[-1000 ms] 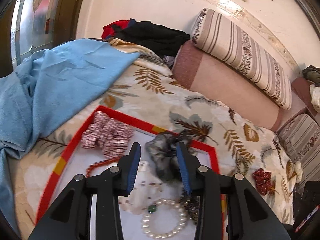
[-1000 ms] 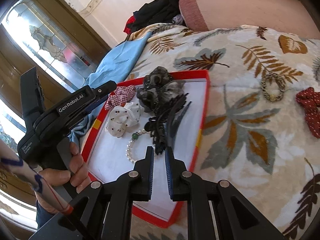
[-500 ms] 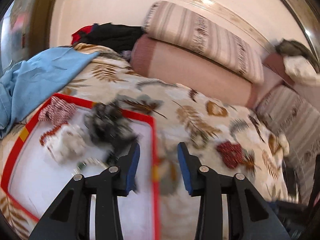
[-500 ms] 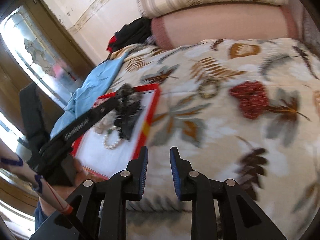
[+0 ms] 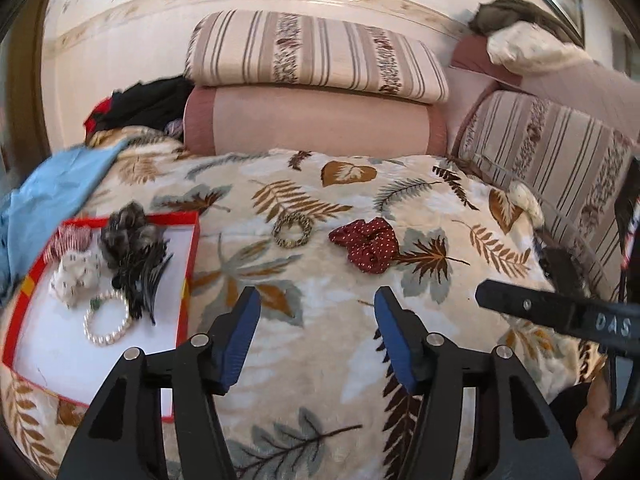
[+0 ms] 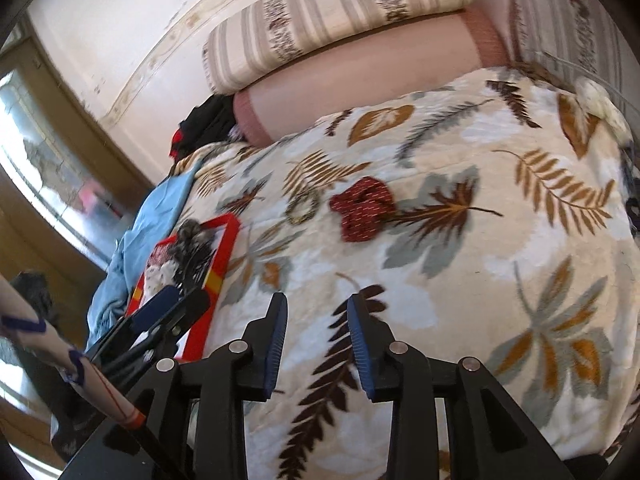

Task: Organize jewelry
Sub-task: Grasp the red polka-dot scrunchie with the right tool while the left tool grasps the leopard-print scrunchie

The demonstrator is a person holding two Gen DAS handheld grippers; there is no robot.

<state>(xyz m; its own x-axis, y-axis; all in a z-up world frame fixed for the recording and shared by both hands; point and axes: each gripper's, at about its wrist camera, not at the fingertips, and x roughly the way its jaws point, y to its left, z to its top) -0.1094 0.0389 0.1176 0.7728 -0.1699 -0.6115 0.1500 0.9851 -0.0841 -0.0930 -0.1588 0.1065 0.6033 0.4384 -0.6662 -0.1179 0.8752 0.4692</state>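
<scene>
The left gripper (image 5: pixel 316 312) hangs over the leaf-print blanket (image 5: pixel 320 360) with its blue-padded jaws spread wide and nothing between them. The right gripper (image 6: pixel 317 320) is parted too, less widely, also holding nothing; it shows as a black bar at the right edge of the left wrist view.

Ahead of the left gripper and slightly to its right lies a dark red dotted scrunchie (image 5: pixel 366 243) on the blanket. Just left of that, apart from it, sits a small brown-and-gold patterned hair ring (image 5: pixel 292 230).

Off to the left gripper's left is a flat red-rimmed tray (image 5: pixel 191 264) with a white floor. In it are a pearl bracelet (image 5: pixel 107 325) nearest the gripper, a black hair claw clip (image 5: pixel 142 284) touching it, a grey scrunchie (image 5: pixel 128 228) at the far edge, a white dotted scrunchie (image 5: pixel 74 278), and a red checked scrunchie (image 5: pixel 68 238) in the far left corner.

Beyond the tray lies blue cloth (image 5: pixel 52 188); striped cushions (image 5: pixel 316 56) and a pink bolster (image 5: pixel 316 120) line the wall.
</scene>
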